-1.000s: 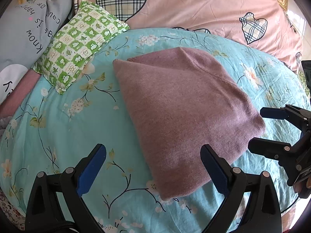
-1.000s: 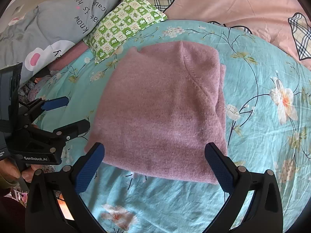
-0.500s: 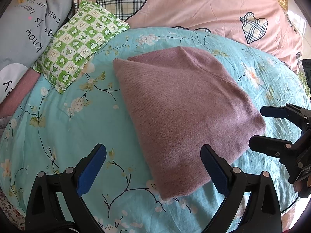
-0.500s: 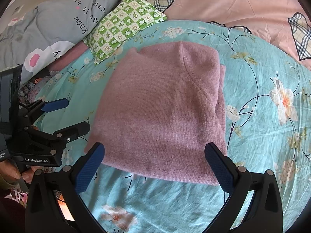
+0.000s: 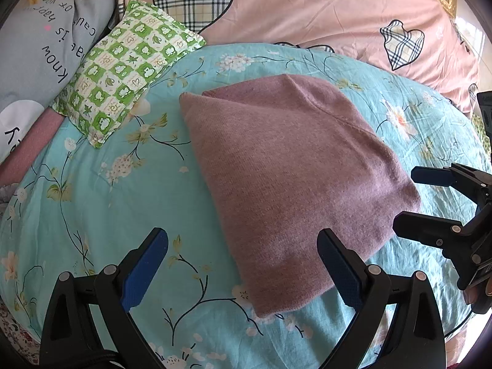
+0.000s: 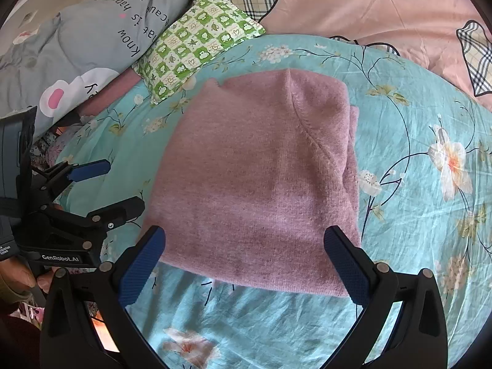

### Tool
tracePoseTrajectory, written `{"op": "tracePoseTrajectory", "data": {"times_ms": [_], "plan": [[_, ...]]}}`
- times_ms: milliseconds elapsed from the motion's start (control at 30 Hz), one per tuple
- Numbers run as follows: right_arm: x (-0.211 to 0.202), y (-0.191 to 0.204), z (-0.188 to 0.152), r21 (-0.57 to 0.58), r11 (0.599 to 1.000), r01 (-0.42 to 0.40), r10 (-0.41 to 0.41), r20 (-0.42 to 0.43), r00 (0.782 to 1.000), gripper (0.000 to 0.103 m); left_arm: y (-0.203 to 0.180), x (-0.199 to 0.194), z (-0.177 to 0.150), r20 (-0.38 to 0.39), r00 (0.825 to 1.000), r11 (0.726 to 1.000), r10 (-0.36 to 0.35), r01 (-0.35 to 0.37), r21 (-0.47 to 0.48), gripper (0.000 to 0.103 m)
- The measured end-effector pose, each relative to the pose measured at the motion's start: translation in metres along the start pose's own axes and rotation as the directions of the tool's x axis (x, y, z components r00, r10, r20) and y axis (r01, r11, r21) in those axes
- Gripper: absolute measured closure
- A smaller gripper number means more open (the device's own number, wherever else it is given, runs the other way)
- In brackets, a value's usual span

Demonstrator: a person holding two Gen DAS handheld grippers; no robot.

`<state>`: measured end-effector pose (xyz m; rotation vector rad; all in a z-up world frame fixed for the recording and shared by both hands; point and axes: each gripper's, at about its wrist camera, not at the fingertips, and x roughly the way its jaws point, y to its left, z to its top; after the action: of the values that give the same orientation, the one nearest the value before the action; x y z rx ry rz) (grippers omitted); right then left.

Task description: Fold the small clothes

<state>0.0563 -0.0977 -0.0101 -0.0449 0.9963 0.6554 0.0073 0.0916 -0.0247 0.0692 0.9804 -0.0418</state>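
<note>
While the mauve knitted garment [image 5: 295,178] lies already doubled into a compact bundle in the middle of the bed, on the turquoise flowered sheet [image 5: 101,203], both claws hang over its near edge with nothing in them. The left claw [image 5: 243,264] has its blue pads wide apart, and so has the right claw [image 6: 246,261], each straddling a near corner of the bundle from its own side. To my eye the fold is nearly done; any last step would go best if each claw nipped one near corner through all the layers, lifted both evenly and laid the edge over squarely, since soft knit will sag and slide if only the top layer is caught. A seam ridge runs down the bundle and could make it lie lumpy. On the left claw's body I can read "GenRobot.AI" [image 6: 60,257]. The grey pillow [image 6: 92,30] carries upside-down writing; "know" is clear, the rest only partly legible.
</note>
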Motion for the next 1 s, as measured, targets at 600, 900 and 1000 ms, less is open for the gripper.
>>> {"op": "tracePoseTrajectory", "data": {"times_ms": [600,900,1000], "plan": [[-0.0013,-0.0042,0.0035,0.006,1.000,-0.007,0.007,0.006,1.000,0.000,-0.0008,0.0007,0.0042,-0.007,1.000,1.000,-0.005,0.005,-0.011,0.005],[-0.0032,-0.0046,0.0081,0.011,1.000,-0.016,0.016,0.017,1.000,0.000,0.0000,0.0000,0.0055,-0.006,1.000,1.000,-0.008,0.008,-0.018,0.005],[-0.0032,-0.0035,0.0088,0.013,1.000,-0.019,0.019,0.019,1.000,0.000,-0.0010,-0.0001,0.0061,-0.006,1.000,1.000,-0.006,0.006,-0.018,0.005]]}}
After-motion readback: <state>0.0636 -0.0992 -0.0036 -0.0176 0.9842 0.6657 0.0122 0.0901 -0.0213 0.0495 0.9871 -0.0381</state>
